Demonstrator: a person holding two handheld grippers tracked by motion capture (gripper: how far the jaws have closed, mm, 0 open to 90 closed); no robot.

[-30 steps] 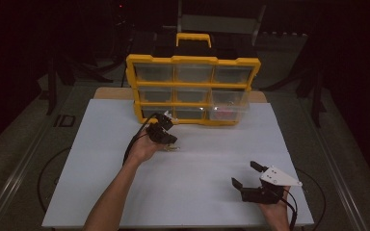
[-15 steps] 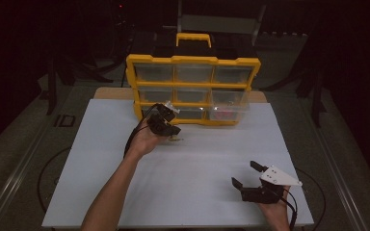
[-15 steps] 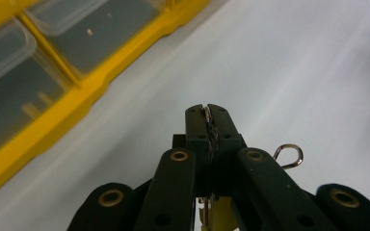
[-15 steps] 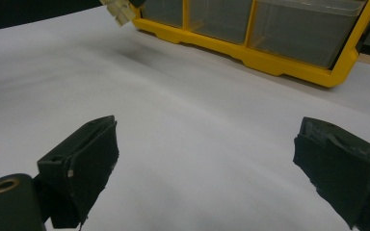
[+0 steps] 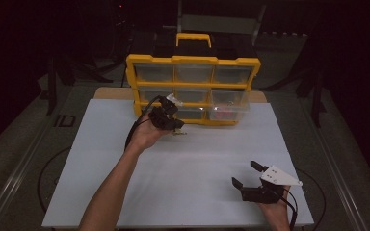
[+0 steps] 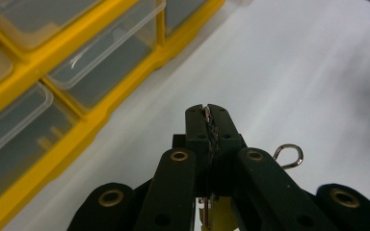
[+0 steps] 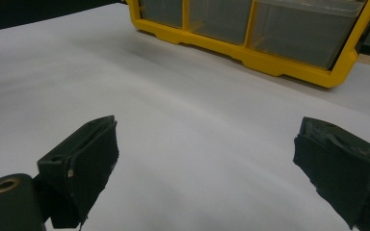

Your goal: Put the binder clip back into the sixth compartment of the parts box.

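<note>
Here a small wire clip (image 6: 287, 155) is pinched in the closed left tongs (image 5: 176, 126) just before the organizer (image 5: 192, 89), while the right tongs (image 5: 247, 175) are held wide open, empty, well apart on the desk (image 5: 202, 163).

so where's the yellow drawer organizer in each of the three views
High view: the yellow drawer organizer stands upright at the far middle of the white table, just behind the left gripper.
Left gripper view: it runs across the upper left corner, beyond the shut jaws.
Right gripper view: its bottom row crosses the top edge.
Shared landmark: the organizer's yellow bottom rail, where it meets the white table.
</note>
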